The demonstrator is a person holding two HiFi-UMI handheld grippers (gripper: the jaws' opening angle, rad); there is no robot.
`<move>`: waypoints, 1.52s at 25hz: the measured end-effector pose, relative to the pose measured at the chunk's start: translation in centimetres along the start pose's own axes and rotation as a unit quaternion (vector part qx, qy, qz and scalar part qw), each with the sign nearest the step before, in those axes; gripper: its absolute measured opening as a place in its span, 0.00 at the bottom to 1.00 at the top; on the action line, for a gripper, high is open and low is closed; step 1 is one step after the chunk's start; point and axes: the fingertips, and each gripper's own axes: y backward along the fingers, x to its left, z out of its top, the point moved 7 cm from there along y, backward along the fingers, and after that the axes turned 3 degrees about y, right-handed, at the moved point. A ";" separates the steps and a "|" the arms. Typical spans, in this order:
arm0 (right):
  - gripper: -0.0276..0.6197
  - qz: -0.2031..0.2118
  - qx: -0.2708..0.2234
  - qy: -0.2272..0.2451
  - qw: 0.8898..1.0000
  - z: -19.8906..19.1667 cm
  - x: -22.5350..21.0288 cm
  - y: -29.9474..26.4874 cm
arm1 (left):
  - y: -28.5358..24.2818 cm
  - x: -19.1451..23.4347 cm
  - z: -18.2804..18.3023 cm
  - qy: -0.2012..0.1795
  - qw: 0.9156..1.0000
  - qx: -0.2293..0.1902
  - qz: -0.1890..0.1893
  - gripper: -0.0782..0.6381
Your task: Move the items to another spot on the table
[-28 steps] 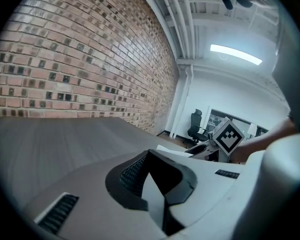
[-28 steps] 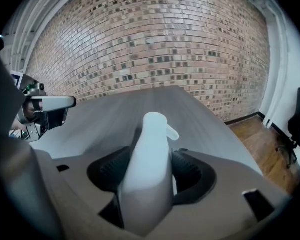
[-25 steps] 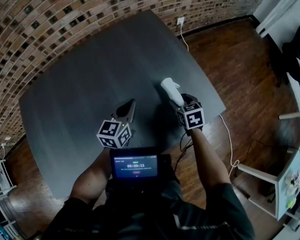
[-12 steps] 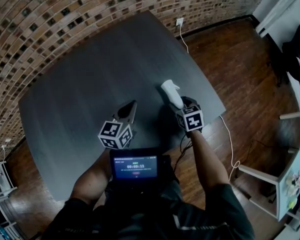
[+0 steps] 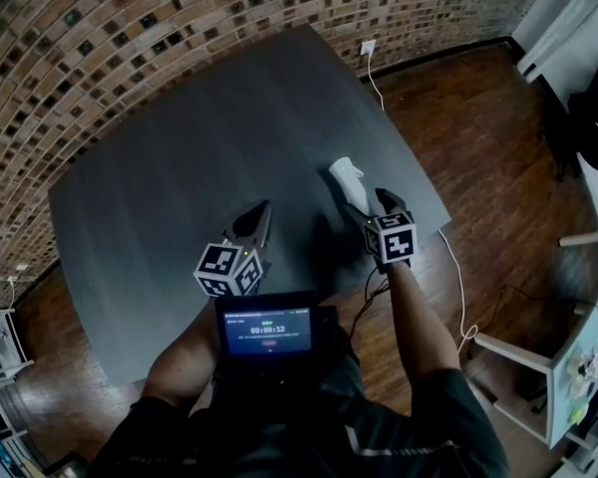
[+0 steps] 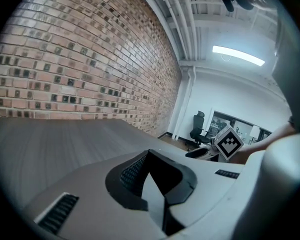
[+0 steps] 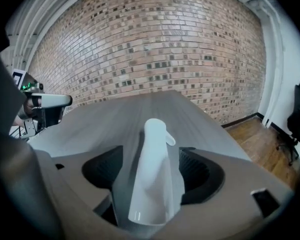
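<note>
Release step. White spray bottle (image 7: 152, 176) apparently set on bench (image 5: 179, 167), between right gripper (image 5: 365, 204) fingers, which are being opened wide with pads clear. Left gripper (image 5: 251, 222) fingers closed together, nothing held. Next move judged to be straight withdrawal without nudging bottle.

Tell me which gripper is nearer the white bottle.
Right. The right gripper has the bottle between its jaws, which are opening. The left gripper is off to the bottle's left, jaws together, not touching it.
</note>
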 end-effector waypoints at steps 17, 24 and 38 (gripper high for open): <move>0.14 -0.012 -0.127 0.008 0.992 1.8 10.3 16.4 | 18.8 -2.7 3.4 -0.017 0.996 -0.090 0.009 0.10; 0.05 -0.009 -0.163 0.004 0.987 -0.9 16.8 23.7 | 27.6 -5.6 2.2 -0.029 0.994 -0.102 -0.007 0.10; 0.05 0.006 -0.215 0.027 0.976 -3.7 19.1 35.6 | 33.1 -12.5 2.3 -0.031 0.991 -0.126 -0.012 0.10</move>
